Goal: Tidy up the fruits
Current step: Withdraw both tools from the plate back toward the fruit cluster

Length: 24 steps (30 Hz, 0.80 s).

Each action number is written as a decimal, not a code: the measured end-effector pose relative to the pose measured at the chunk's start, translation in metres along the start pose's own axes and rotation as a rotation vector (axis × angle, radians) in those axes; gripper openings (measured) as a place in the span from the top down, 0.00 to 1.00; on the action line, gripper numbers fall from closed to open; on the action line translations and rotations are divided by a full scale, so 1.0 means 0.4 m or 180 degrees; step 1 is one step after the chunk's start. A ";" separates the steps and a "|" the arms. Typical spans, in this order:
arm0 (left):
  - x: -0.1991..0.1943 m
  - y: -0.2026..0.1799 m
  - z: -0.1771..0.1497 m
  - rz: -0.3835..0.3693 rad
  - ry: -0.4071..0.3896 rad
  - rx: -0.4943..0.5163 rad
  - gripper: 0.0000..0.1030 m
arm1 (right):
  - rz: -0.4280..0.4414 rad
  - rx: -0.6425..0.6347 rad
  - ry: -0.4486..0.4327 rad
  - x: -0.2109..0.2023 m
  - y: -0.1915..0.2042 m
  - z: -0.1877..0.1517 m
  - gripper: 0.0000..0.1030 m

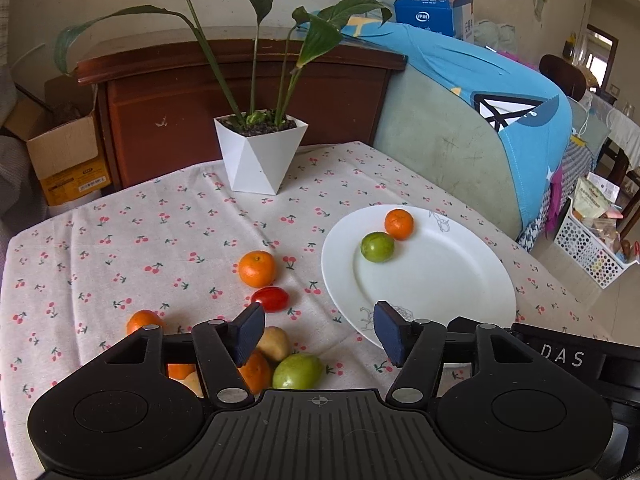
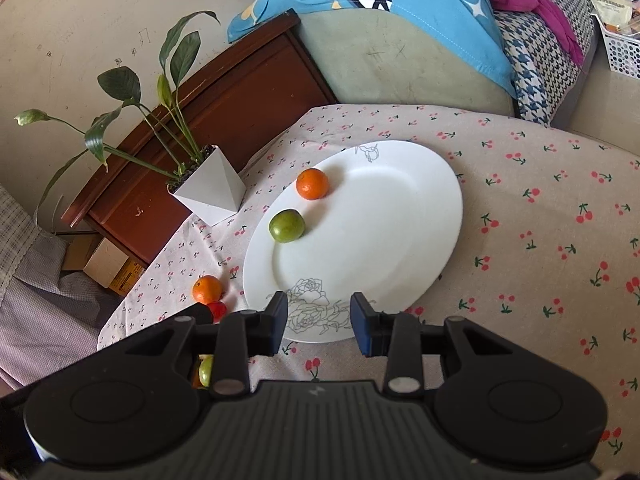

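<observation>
Fruit is only partly gathered: on the glossy white plate (image 1: 440, 280) a dimpled orange (image 1: 399, 223) and a smooth green fruit (image 1: 377, 247) sit touching near its eleven o'clock rim, while an orange (image 1: 257, 268), a shiny red tomato (image 1: 271, 299), a second green fruit (image 1: 298, 371), a tan pear-shaped one (image 1: 274, 343) and more oranges lie on the soft cherry-print cloth (image 1: 160, 220) at the plate's eight o'clock. Both grippers are empty, the left gripper (image 1: 320, 332) moderately wide above the loose cluster, the right gripper (image 2: 320, 322) narrower over the plate's six o'clock rim.
</observation>
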<state>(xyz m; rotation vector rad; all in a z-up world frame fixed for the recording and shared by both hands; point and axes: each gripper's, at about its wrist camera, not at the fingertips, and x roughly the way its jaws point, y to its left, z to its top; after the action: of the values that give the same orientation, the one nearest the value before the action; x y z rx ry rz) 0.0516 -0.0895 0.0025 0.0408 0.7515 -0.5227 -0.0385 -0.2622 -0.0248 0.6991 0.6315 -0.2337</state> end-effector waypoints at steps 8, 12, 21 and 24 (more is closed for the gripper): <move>-0.048 0.093 -0.016 0.0214 -0.0023 -0.0268 0.42 | 0.0104 -0.0166 0.0115 0.012 0.033 -0.024 0.65; -0.066 0.135 -0.031 0.0283 -0.0023 -0.0397 0.42 | 0.0191 -0.0290 0.0197 0.022 0.056 -0.039 0.65; -0.092 0.199 -0.083 0.0454 0.0042 -0.0514 0.42 | 0.0552 -0.0550 0.0451 0.042 0.115 -0.088 0.65; -0.095 0.217 -0.096 0.0511 0.0053 -0.0552 0.42 | 0.0626 -0.0663 0.0535 0.053 0.136 -0.108 0.65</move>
<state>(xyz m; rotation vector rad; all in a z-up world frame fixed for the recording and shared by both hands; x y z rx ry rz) 0.0443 0.0111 -0.0134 -0.0556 0.8003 -0.3035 -0.0199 -0.1926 -0.0344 0.5785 0.7303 0.0733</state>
